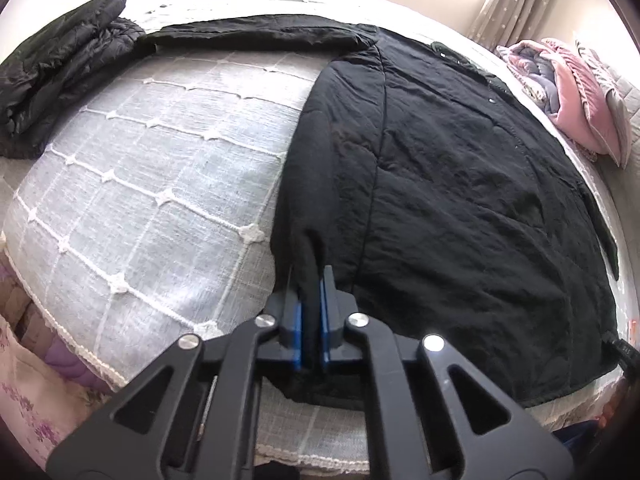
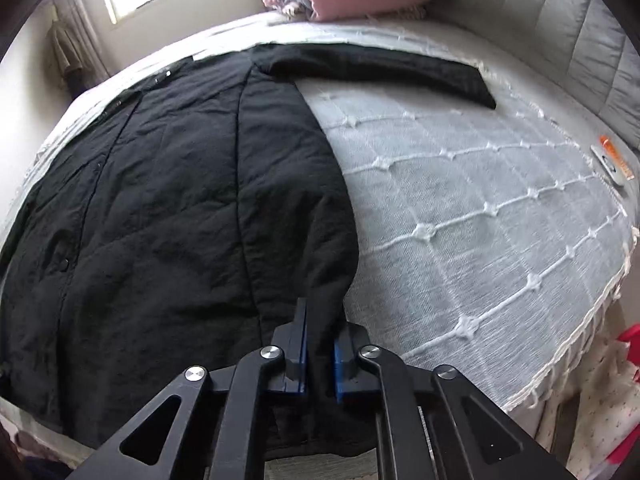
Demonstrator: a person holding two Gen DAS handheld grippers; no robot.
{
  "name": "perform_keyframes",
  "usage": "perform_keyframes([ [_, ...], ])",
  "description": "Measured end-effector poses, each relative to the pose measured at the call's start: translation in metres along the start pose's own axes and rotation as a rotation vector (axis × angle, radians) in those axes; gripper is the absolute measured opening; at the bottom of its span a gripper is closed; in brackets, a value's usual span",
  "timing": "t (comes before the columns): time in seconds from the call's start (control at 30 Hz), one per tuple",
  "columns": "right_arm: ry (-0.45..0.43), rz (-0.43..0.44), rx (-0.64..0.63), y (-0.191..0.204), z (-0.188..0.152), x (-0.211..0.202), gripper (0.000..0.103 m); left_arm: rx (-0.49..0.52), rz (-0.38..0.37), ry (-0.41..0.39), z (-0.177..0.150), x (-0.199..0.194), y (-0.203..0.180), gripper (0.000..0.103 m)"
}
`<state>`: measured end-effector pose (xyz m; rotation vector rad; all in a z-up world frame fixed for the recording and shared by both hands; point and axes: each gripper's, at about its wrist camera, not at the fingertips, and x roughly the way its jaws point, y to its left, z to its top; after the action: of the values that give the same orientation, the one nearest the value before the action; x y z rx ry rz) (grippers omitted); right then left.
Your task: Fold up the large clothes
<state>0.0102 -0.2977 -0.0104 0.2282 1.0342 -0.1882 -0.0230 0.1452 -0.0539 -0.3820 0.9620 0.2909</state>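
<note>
A large black coat (image 1: 460, 184) lies spread flat on the bed, its sleeves stretched out at the far end. My left gripper (image 1: 311, 280) is shut on the coat's near left hem corner, the cloth pinched between the blue pads. In the right wrist view the same coat (image 2: 168, 184) fills the left half. My right gripper (image 2: 320, 316) is shut on its near right hem corner. One sleeve (image 2: 380, 70) runs out to the right across the bed.
The bed has a grey bedspread (image 1: 160, 168) with a white grid. A folded dark jacket (image 1: 60, 64) lies at the far left. Pink and grey bedding (image 1: 572, 92) is piled at the headboard. A small orange-and-white object (image 2: 612, 160) lies near the bed's right edge.
</note>
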Motion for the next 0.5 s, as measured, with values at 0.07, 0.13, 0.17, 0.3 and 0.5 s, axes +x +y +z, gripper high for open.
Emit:
perform_keyframes([
  [0.07,-0.025,-0.021,0.004,-0.003,0.001,-0.005,0.007,-0.002,-0.002,-0.013,-0.002,-0.005,0.002,0.007],
  [0.13,-0.052,-0.045,0.028,-0.011,0.003,-0.011,0.005,0.007,-0.005,-0.010,-0.004,-0.004,0.001,0.007],
  [0.17,-0.065,-0.060,0.038,-0.015,0.006,-0.013,0.005,0.011,-0.003,-0.010,-0.005,-0.004,-0.001,0.006],
  [0.3,-0.060,-0.095,0.089,-0.027,0.017,-0.011,0.005,0.024,0.028,-0.010,-0.008,-0.006,-0.006,0.006],
  [0.5,-0.076,-0.065,0.067,-0.018,0.014,-0.018,0.008,-0.004,0.034,-0.023,-0.007,-0.013,-0.004,0.007],
])
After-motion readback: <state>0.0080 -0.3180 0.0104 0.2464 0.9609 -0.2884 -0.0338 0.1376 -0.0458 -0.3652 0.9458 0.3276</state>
